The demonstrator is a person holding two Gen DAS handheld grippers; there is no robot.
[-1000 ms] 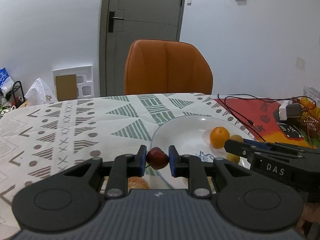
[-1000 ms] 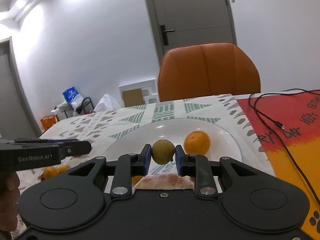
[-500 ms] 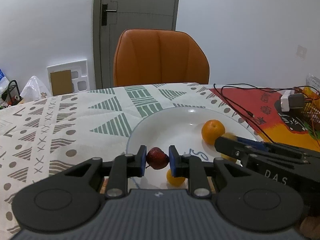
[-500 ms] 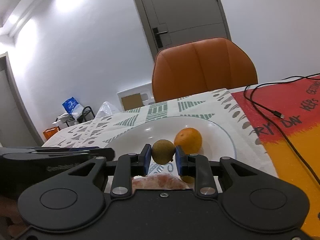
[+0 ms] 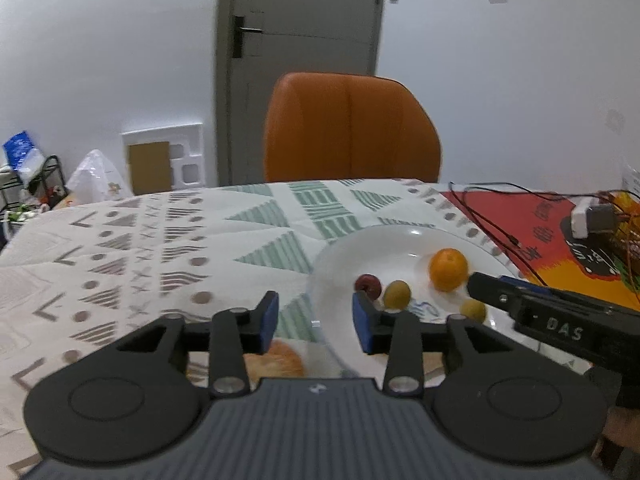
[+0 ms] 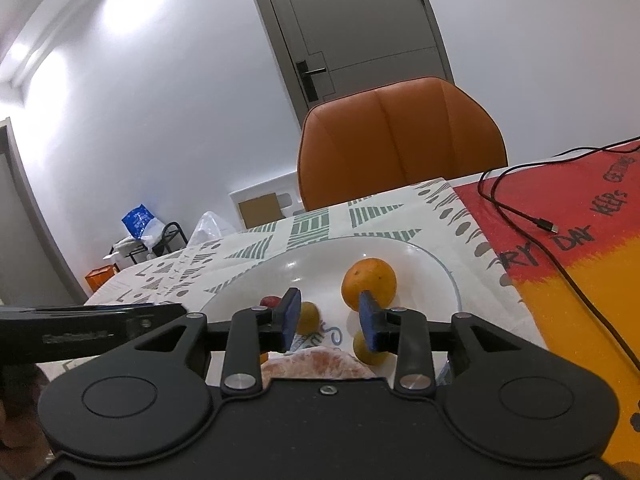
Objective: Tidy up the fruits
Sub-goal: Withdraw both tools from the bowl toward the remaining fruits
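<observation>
Left wrist: left tool [image 5: 315, 322] and right tool [image 6: 328, 317] jaws just opened, both empty; red fruit [image 5: 368, 285], green fruit [image 5: 397, 294] released onto plate [image 5: 340, 256].

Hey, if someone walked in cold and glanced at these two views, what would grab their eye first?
Probably the big orange chair behind the table, then the white plate holding an orange, a small red fruit and two greenish fruits. Both hand-held grippers, left and right, stand open before it, having just been opening with nothing between their pads.
</observation>
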